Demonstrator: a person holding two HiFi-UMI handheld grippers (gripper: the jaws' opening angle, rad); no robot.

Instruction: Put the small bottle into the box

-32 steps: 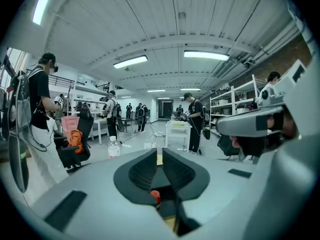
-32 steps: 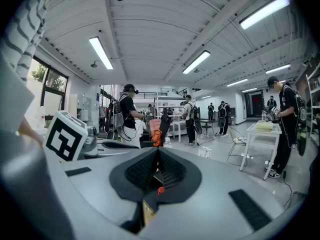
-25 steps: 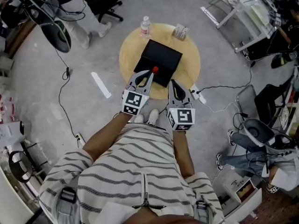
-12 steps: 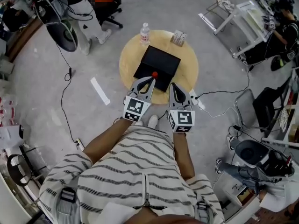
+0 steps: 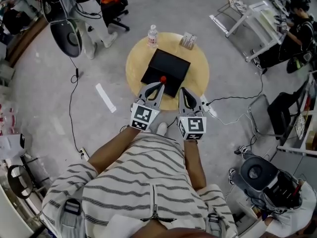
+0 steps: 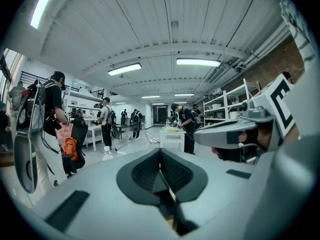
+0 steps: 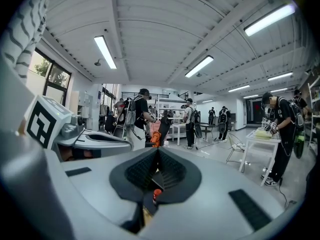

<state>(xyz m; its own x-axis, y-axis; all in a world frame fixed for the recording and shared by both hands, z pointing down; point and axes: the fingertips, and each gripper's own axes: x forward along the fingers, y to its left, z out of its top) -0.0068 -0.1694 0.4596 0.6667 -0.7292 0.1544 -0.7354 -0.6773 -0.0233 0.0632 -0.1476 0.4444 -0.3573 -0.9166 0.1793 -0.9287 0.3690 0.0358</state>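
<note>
The small bottle [image 5: 163, 79] has a red cap and stands upright at the near edge of the flat black box [image 5: 168, 63] on the round wooden table [image 5: 136, 58]. I cannot tell whether it stands in the box or on it. My left gripper [image 5: 159, 85] hovers just short of it, shut, with nothing between its pads [image 6: 160, 154]. To its right, my right gripper [image 5: 184, 90] is level with it over the table's near rim, also shut and empty [image 7: 158, 151]. Below the right jaws the red-capped bottle [image 7: 156, 194] shows again.
A clear water bottle [image 5: 152, 35] and a small packet [image 5: 187, 40] sit at the table's far edge. On the floor lie a white strip [image 5: 105, 97], a power strip [image 5: 208, 103] and cables. People, chairs and a white rack [image 5: 247, 14] surround the table.
My left gripper has drawn back a little toward me, away from the bottle, which stays on the box. The right gripper has kept still.
</note>
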